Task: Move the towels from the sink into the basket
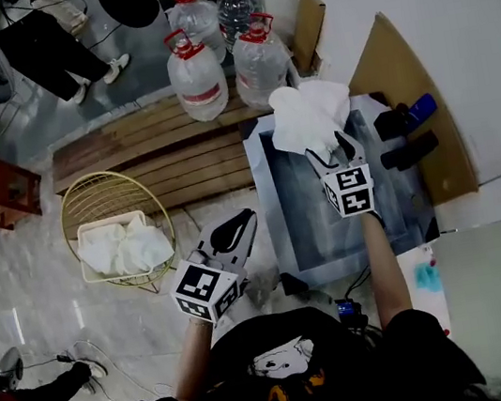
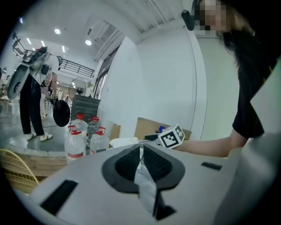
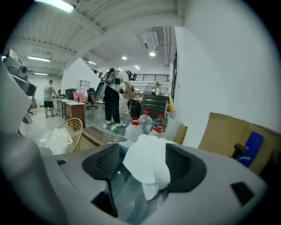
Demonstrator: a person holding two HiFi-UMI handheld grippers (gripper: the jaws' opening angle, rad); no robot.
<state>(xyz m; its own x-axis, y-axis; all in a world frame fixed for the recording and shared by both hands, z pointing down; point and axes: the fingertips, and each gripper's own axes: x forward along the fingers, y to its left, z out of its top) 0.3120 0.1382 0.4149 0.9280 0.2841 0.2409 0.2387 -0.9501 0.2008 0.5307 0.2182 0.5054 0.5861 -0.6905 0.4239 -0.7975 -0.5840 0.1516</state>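
Observation:
A crumpled white towel (image 1: 310, 113) lies at the far end of the grey sink (image 1: 302, 224). My right gripper (image 1: 330, 148) hangs over the sink with its jaws open around the towel's near edge. In the right gripper view the towel (image 3: 147, 165) sits between the pads, with a gap on the left side. The gold wire basket (image 1: 87, 189) stands on the floor to the left and holds white towels (image 1: 125, 246). My left gripper (image 1: 248, 214) is between basket and sink, shut and empty; its jaws (image 2: 141, 149) point toward the sink.
Three large water bottles (image 1: 221, 52) stand behind a wooden pallet (image 1: 148, 155) beyond the sink. Cardboard (image 1: 404, 93) leans on the wall at right, with dark bottles (image 1: 411, 151) on it. A red-brown cabinet (image 1: 1, 189) is far left. A person (image 1: 63, 45) stands at the back.

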